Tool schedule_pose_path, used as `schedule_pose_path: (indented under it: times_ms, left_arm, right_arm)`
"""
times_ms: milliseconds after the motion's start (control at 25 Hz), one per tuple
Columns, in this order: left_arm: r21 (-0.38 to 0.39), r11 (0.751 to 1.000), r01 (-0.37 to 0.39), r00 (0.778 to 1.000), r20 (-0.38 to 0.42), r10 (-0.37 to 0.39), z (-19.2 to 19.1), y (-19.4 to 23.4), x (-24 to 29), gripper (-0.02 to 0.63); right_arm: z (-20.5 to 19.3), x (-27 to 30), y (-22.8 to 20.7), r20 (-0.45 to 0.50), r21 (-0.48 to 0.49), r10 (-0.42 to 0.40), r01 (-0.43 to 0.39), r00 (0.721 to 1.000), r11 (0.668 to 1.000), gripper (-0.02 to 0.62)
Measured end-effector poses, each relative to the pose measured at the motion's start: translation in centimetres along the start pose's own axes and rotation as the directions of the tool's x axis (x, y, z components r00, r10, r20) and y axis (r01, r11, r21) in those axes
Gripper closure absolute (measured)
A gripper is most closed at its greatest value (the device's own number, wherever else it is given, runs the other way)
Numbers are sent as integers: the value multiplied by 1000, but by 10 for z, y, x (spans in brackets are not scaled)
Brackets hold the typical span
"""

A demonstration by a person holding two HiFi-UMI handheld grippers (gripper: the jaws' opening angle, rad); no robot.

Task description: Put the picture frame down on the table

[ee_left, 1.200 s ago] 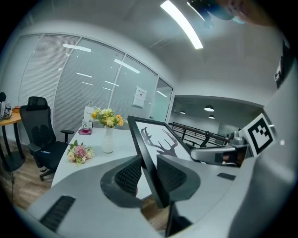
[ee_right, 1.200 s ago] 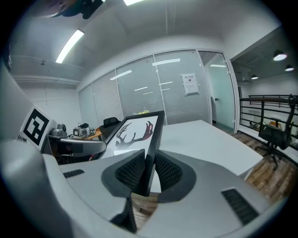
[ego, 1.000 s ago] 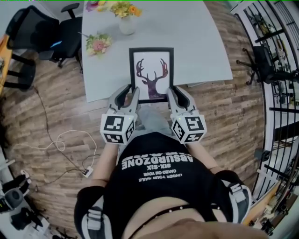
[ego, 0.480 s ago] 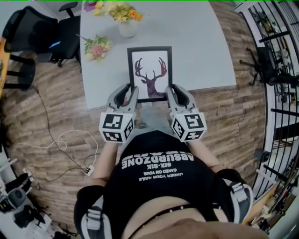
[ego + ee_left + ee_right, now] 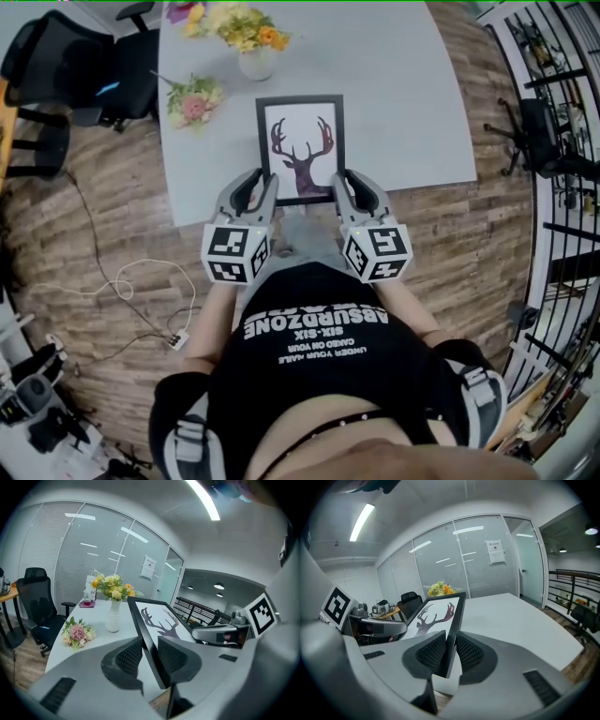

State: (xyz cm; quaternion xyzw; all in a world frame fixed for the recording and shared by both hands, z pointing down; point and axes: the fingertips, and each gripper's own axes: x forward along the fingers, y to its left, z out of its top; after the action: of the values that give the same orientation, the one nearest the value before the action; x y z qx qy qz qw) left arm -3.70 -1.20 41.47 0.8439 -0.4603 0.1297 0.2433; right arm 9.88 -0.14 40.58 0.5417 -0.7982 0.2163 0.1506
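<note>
The picture frame point(image 5: 301, 141) is black with a deer-antler print, and both grippers hold it face up over the near part of the grey table point(image 5: 403, 94). My left gripper point(image 5: 264, 180) is shut on its lower left edge, and my right gripper point(image 5: 337, 180) is shut on its lower right edge. In the left gripper view the picture frame point(image 5: 159, 620) runs edge-on between the ribbed pads of the left gripper point(image 5: 150, 656). The right gripper view shows the picture frame point(image 5: 436, 611) pinched the same way by the right gripper point(image 5: 450, 652). Its near end hangs at the table's front edge.
A white vase of yellow flowers point(image 5: 253, 47) and a small pink bouquet point(image 5: 194, 94) lie on the table beyond the frame, to its left. A black office chair point(image 5: 84, 66) stands left of the table. A cable point(image 5: 122, 281) trails across the wooden floor, and a metal railing point(image 5: 562, 112) runs along the right.
The frame, still held by both grippers, has shifted slightly farther in over the table from its near edge. Both grips are unchanged.
</note>
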Motion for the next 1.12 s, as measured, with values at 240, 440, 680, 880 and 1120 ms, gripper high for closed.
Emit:
schedule_pose_path:
  times_ms: [240, 440, 680, 880, 1120]
  left_arm:
    - [-7, 1000, -7, 1000, -23, 7, -4, 3, 10, 493]
    - [-15, 1000, -12, 999, -35, 12, -4, 7, 17, 494]
    - [-28, 999, -21, 998, -52, 20, -10, 14, 22, 494]
    - [-38, 999, -30, 997, -71, 27, -16, 22, 26, 493]
    - [-50, 998, -36, 996, -89, 32, -21, 26, 29, 492]
  right_arm:
    - [-3, 9, -7, -20, 3, 7, -7, 1000, 1000, 512]
    - [-4, 17, -10, -35, 7, 10, -10, 999, 1000, 512]
    - [-10, 27, -10, -56, 9, 18, -18, 998, 1000, 512]
    - [-14, 36, -10, -75, 7, 28, -28, 997, 1000, 512]
    - [-18, 43, -9, -95, 6, 34, -33, 995, 999, 512]
